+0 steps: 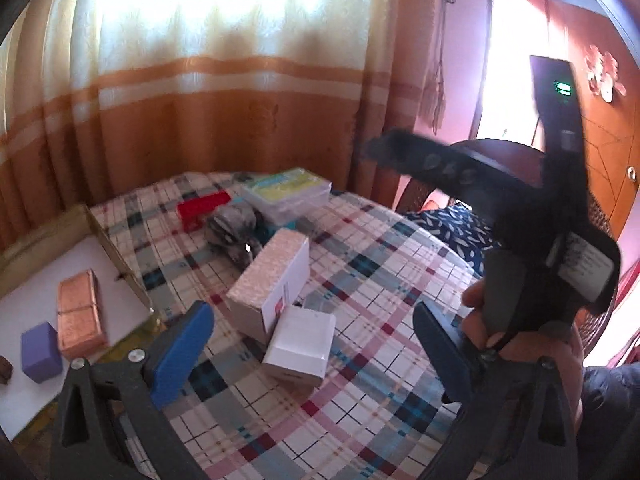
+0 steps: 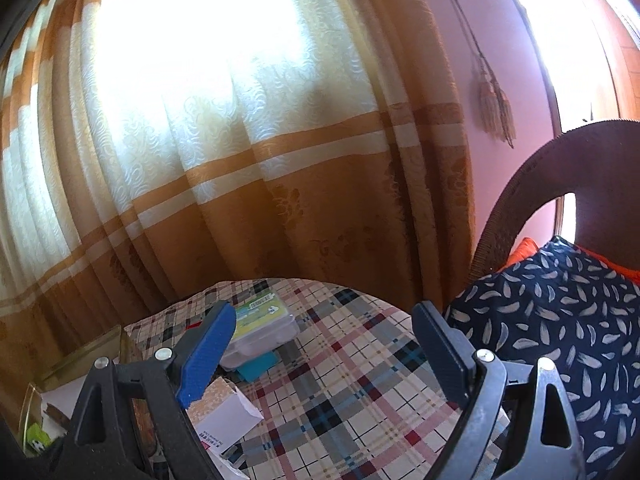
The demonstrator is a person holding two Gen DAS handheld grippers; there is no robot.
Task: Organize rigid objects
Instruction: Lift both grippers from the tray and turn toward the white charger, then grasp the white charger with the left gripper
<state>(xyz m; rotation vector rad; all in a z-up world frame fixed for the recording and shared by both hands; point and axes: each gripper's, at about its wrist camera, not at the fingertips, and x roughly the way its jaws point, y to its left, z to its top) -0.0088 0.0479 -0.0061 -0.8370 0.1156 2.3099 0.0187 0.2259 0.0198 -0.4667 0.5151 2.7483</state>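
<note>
Two sets of jaws stand wide and empty: my left gripper (image 1: pixel 312 344) and right gripper (image 2: pixel 324 354). Nearest the left one, on the checked bench (image 1: pixel 380 264), lies a small white box (image 1: pixel 298 346), touching a longer white carton (image 1: pixel 272 280). Both look light, stiff and smooth; I'd pinch the small box across its flat sides. Beyond sits a clear plastic case (image 1: pixel 286 192).

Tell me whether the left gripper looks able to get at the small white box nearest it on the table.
Probably yes. The left gripper is open, its fingers either side of the small white box, which lies on the checked tablecloth with nothing covering it.
</note>
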